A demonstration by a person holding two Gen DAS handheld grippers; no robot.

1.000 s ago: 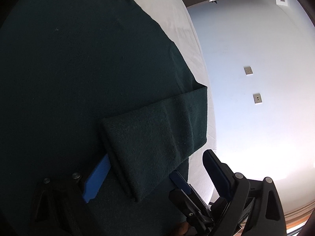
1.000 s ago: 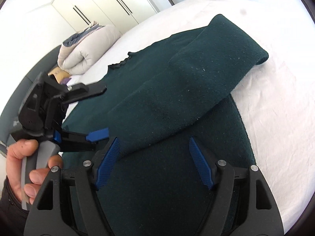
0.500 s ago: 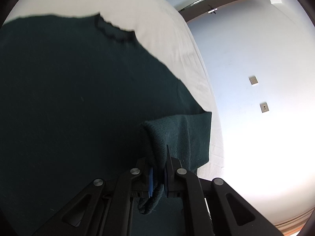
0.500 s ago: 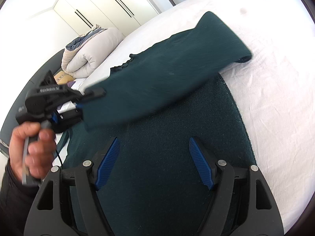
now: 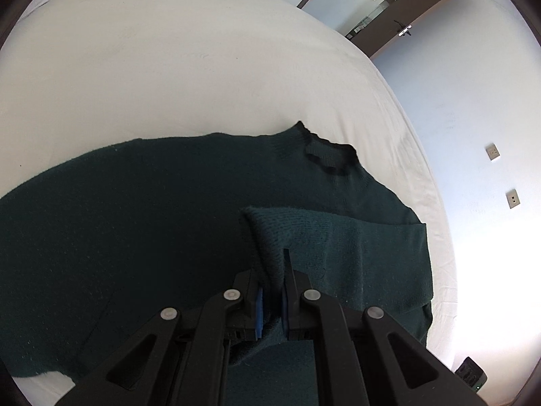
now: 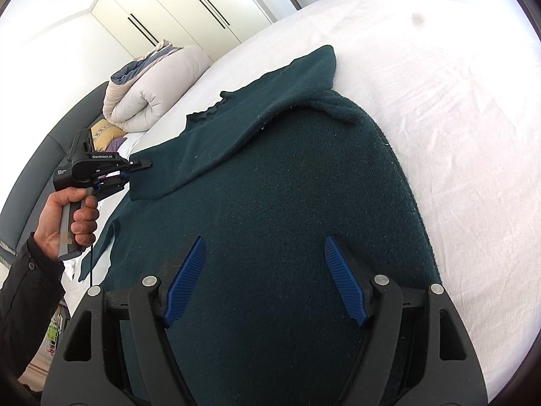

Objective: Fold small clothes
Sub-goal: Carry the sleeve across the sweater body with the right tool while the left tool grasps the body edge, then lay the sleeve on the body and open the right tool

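Note:
A dark green knit sweater (image 6: 287,203) lies spread on the white bed (image 6: 456,118); it also shows in the left wrist view (image 5: 118,220), with its frilled neckline (image 5: 331,155) toward the far side. My left gripper (image 5: 272,291) is shut on the cuff end of the sleeve (image 5: 338,247) and holds it lifted across the sweater's body; from the right wrist view the left gripper (image 6: 135,169) sits at the sweater's left edge, holding the sleeve (image 6: 236,132). My right gripper (image 6: 265,280) is open and empty, hovering over the sweater's lower body.
A rolled duvet (image 6: 152,88) and pillows lie at the head of the bed, by a dark headboard (image 6: 33,182). White wardrobes (image 6: 169,10) stand behind. A wall with sockets (image 5: 492,152) and a door (image 5: 389,17) lie beyond the bed's far edge.
My left gripper closed on the sleeve cuff and pulled it left across the sweater, away from the right edge. The right gripper stayed open in place.

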